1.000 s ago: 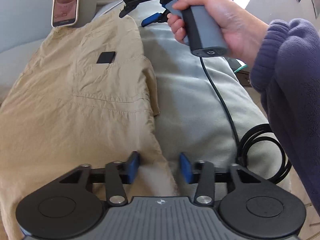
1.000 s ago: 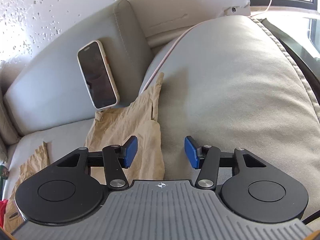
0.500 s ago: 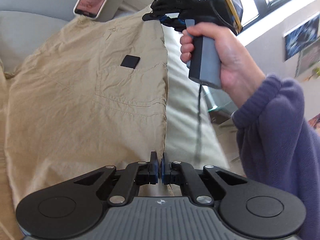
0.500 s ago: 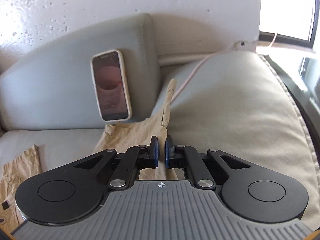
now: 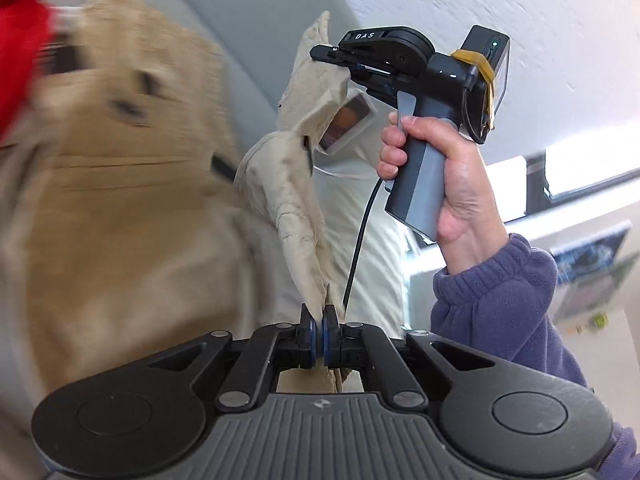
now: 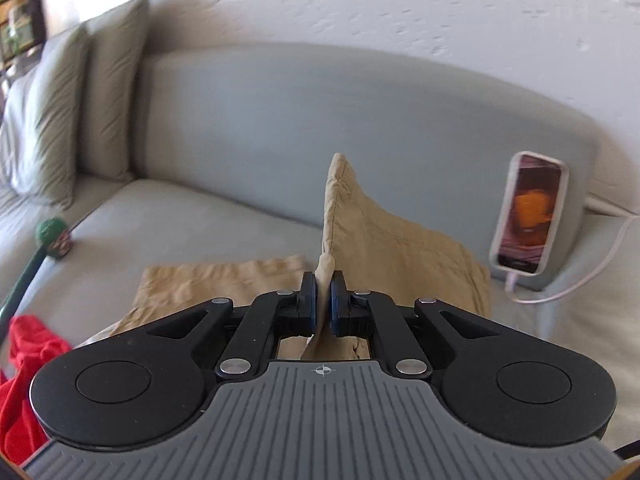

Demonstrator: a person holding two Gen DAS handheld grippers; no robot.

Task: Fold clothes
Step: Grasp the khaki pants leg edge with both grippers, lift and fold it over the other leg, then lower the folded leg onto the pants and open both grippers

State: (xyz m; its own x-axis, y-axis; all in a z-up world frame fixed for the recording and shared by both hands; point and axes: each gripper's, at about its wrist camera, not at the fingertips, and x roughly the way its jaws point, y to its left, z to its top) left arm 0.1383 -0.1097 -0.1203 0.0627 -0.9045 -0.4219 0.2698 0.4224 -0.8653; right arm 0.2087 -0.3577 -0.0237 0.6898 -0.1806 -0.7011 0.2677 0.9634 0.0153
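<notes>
Left wrist view
Left gripper (image 5: 319,334): jaws closed on a bunched edge of the khaki trousers (image 5: 120,216), pinched between the blue pads.
Khaki trousers: lifted, with the gripped edge running as a taut ridge up and away to the far gripper; the main body is seen blurred at left.
Right gripper (image 5: 320,54): held by a person's hand (image 5: 436,184) in a purple sleeve (image 5: 504,300); its tip is clamped on the upper corner of the same cloth.
Phone (image 5: 346,122): partly seen behind the lifted cloth.
Red garment (image 5: 20,36): at far left edge, blurred.

Right wrist view
Right gripper (image 6: 323,304): jaws closed on a fold of the khaki trousers (image 6: 392,240); cloth is seen rising in a peak just beyond the pads.
Khaki trousers: partly raised off the grey sofa (image 6: 280,120); another part lies flat on the seat to the left.
Phone (image 6: 530,214): leaned against the sofa back at right, a white cable (image 6: 592,272) plugged in.
Red garment (image 6: 24,376): at near left.
Green object (image 6: 54,238): on the seat at far left; kind not discernible.
</notes>
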